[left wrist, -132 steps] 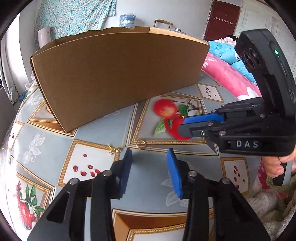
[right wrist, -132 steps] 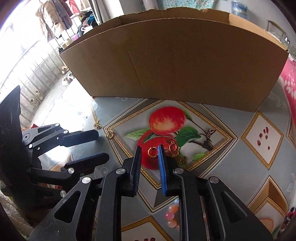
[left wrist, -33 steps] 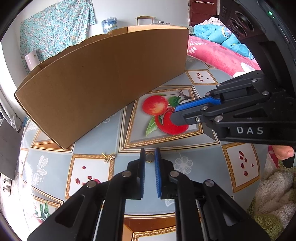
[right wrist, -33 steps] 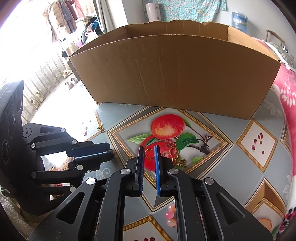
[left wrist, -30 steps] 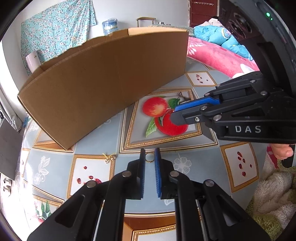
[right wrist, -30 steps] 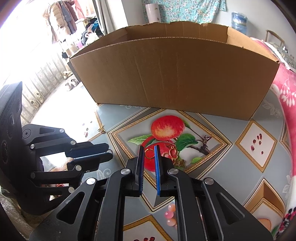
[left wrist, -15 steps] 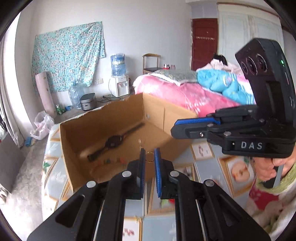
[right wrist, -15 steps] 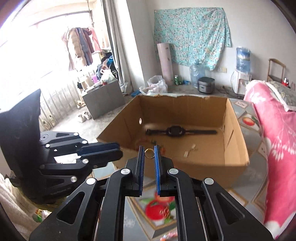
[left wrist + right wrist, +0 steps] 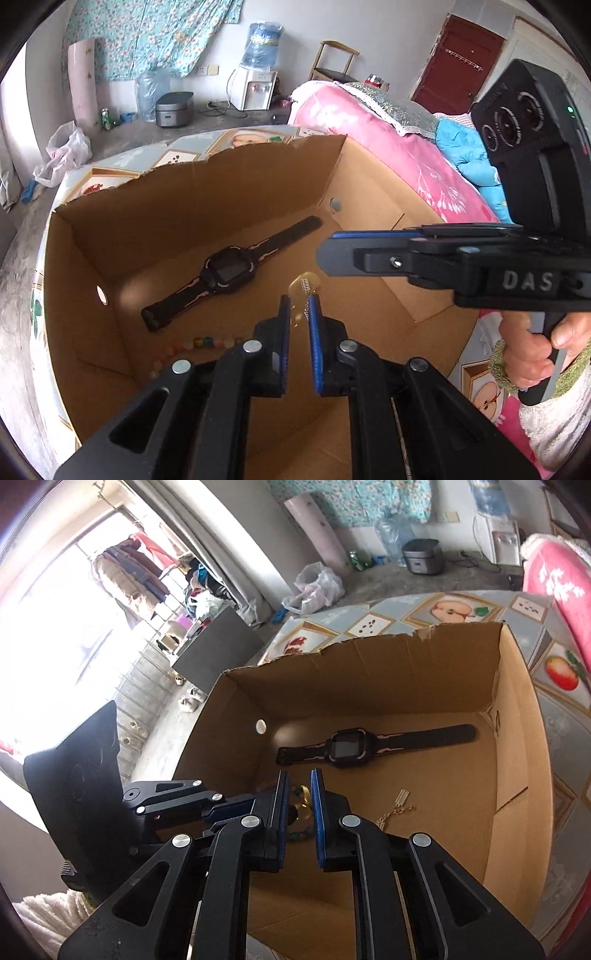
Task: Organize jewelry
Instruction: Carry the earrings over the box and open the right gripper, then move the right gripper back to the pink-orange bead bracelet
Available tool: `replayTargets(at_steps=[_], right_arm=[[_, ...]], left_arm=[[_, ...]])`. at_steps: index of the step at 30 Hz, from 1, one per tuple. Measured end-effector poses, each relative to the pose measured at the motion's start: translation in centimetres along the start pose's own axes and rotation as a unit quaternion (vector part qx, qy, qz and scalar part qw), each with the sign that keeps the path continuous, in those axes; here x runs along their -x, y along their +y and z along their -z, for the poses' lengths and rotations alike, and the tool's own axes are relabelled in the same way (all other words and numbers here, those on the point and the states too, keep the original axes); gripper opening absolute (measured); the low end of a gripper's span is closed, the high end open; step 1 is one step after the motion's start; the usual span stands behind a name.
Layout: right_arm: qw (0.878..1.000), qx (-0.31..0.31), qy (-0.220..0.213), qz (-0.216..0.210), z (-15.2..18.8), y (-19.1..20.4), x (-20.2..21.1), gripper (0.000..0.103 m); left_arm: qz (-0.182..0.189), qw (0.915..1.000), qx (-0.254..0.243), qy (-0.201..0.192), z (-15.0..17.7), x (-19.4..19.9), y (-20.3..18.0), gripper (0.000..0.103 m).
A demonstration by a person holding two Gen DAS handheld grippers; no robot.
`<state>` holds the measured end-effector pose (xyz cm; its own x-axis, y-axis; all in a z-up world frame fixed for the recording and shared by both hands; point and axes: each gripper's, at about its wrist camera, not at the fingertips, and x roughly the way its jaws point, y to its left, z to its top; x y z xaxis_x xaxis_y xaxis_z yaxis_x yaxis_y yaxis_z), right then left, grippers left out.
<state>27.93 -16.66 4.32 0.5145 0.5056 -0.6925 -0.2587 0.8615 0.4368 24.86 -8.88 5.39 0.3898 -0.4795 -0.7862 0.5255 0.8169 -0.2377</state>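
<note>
Both grippers hang over the open cardboard box (image 9: pixel 92 229). Left gripper (image 9: pixel 300 314) stands narrow, a blurred gold ring (image 9: pixel 301 286) at its tips; whether the pads grip it I cannot tell. Right gripper (image 9: pixel 298 794) is opening, a gold ring (image 9: pixel 303 794) between its pads. On the box floor, a gold chain (image 9: pixel 397 812) lies near the front wall; a black watch (image 9: pixel 347 747) lies along the far wall.

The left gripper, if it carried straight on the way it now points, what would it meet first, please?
Most likely the bare floor of the cardboard box, just short of the black watch. The left gripper points down into the box; depth is hard to judge.
</note>
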Motion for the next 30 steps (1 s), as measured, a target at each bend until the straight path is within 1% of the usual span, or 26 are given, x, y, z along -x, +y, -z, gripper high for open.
replayTargets(at_steps=[2, 4, 6, 8, 12, 15, 17, 18, 19, 20, 21, 23, 25, 27, 29, 30], right_arm=[[1.0, -0.003, -0.003, 0.001, -0.3, -0.4, -0.1, 0.014], [1.0, -0.008, -0.01, -0.003, -0.3, -0.7, 0.1, 0.014], [1.0, -0.013, -0.02, -0.006, 0.1, -0.9, 0.8, 0.014], [0.999, -0.016, -0.029, -0.008, 0.5, -0.9, 1.6, 0.014], [0.999, -0.018, -0.046, -0.006, 0.3, -1.2, 2.5, 0.017], [0.998, -0.018, -0.066, -0.007, 1.0, -0.9, 4.3, 0.021], [0.996, -0.016, -0.082, -0.006, 1.8, -0.6, 5.8, 0.022], [0.996, -0.014, -0.093, -0.005, 2.4, -0.3, 6.8, 0.023], [0.995, -0.012, -0.102, -0.005, 2.9, -0.1, 7.6, 0.024], [0.993, -0.011, -0.114, -0.003, 3.8, 0.2, 8.6, 0.028], [0.992, -0.011, -0.123, -0.001, 4.5, 0.3, 9.3, 0.032], [0.989, -0.008, -0.145, 0.007, 6.4, 0.8, 10.9, 0.035], [0.987, -0.009, -0.158, 0.015, 8.2, 0.9, 11.9, 0.038], [0.986, -0.016, -0.168, 0.017, 10.4, 0.9, 12.6, 0.04], [0.986, -0.026, -0.165, 0.022, 12.6, 0.8, 12.7, 0.04], [0.986, -0.03, -0.162, 0.027, 13.4, 0.7, 12.5, 0.04]], left_arm=[[0.009, 0.9999, 0.007, -0.001, 0.0, 0.0, 0.2, 0.014], [0.006, 0.9999, 0.007, -0.008, 0.0, 0.3, 0.2, 0.018], [-0.002, 0.9999, 0.006, -0.015, 0.0, 0.6, 0.2, 0.018], [-0.002, 0.9998, 0.008, -0.021, 0.0, 1.0, 0.3, 0.018], [-0.003, 0.9989, 0.011, -0.047, 0.1, 3.3, 0.5, 0.019], [-0.004, 0.9974, 0.013, -0.07, 0.7, 5.5, 0.7, 0.023], [-0.012, 0.9961, 0.011, -0.087, 1.4, 7.2, 0.8, 0.026], [-0.016, 0.9948, 0.009, -0.1, 2.0, 8.4, 0.8, 0.027], [-0.021, 0.9937, 0.008, -0.11, 2.8, 9.4, 0.9, 0.03], [-0.026, 0.9929, 0.008, -0.116, 3.4, 10.1, 1.0, 0.034], [-0.032, 0.9917, 0.01, -0.124, 4.2, 11.0, 1.2, 0.036], [-0.039, 0.99, 0.016, -0.135, 5.9, 12.4, 1.6, 0.042], [-0.048, 0.989, 0.026, -0.138, 8.0, 13.5, 2.0, 0.046], [-0.065, 0.9877, 0.031, -0.139, 9.9, 14.2, 2.2, 0.049], [-0.076, 0.9871, 0.041, -0.134, 11.6, 14.5, 2.4, 0.055], [-0.078, 0.9877, 0.047, -0.127, 12.7, 14.4, 2.5, 0.056]])
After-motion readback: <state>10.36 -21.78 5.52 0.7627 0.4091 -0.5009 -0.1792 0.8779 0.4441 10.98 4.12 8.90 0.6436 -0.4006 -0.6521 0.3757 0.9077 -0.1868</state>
